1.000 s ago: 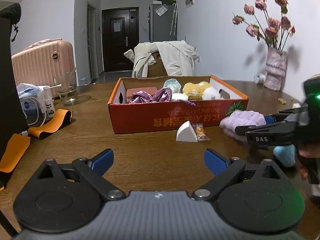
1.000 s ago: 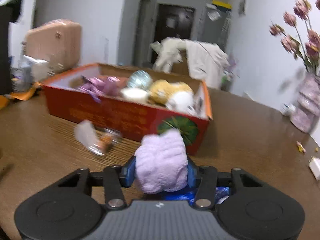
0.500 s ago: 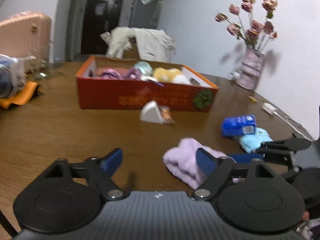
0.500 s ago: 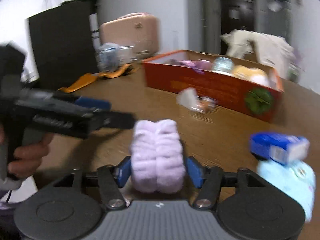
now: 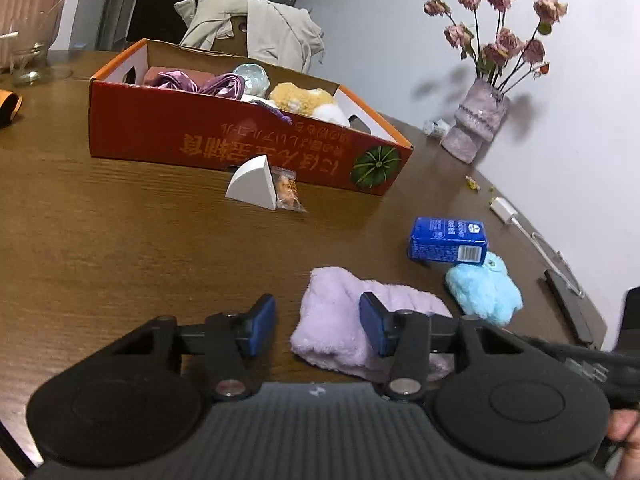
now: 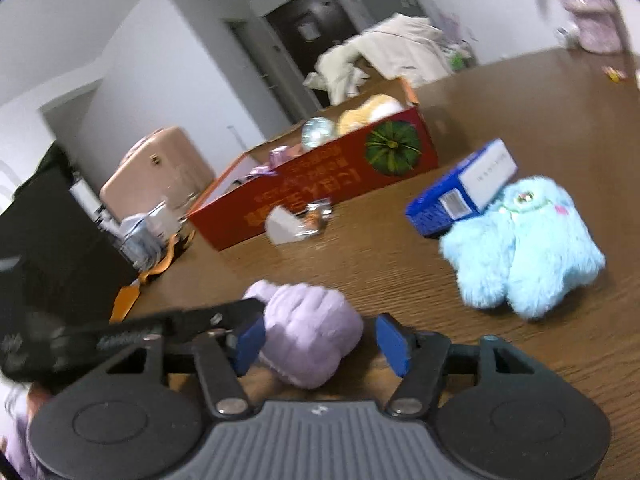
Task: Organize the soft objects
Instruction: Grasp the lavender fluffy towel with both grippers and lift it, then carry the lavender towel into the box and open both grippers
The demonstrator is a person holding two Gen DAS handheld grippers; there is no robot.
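A lilac fluffy towel [image 5: 336, 320] lies bunched on the brown table [image 5: 120, 240], between the jaws of both grippers. My left gripper [image 5: 316, 328] is closing around it; its right pad stands in front of the towel and its left pad is still clear of it. In the right wrist view the towel [image 6: 308, 332] sits in my right gripper [image 6: 320, 344], whose jaws are closing: it leans on the left pad, with a gap to the right pad. The left gripper's finger [image 6: 180, 322] reaches the towel from the left. Behind stands a red cardboard box [image 5: 240, 136] holding several soft things.
A light blue plush [image 5: 484, 290] lies right of the towel with a blue carton [image 5: 446, 240] leaning on it. A white wedge with a snack packet [image 5: 252, 188] sits before the box. A vase of dried roses [image 5: 476, 120], a charger cable [image 5: 508, 210] and a dark phone [image 5: 568, 304] line the right edge.
The right gripper brought the towel from beside the box down to the near table, rolled, and loosened on it. The left gripper tilted down and narrowed its jaws around the towel.
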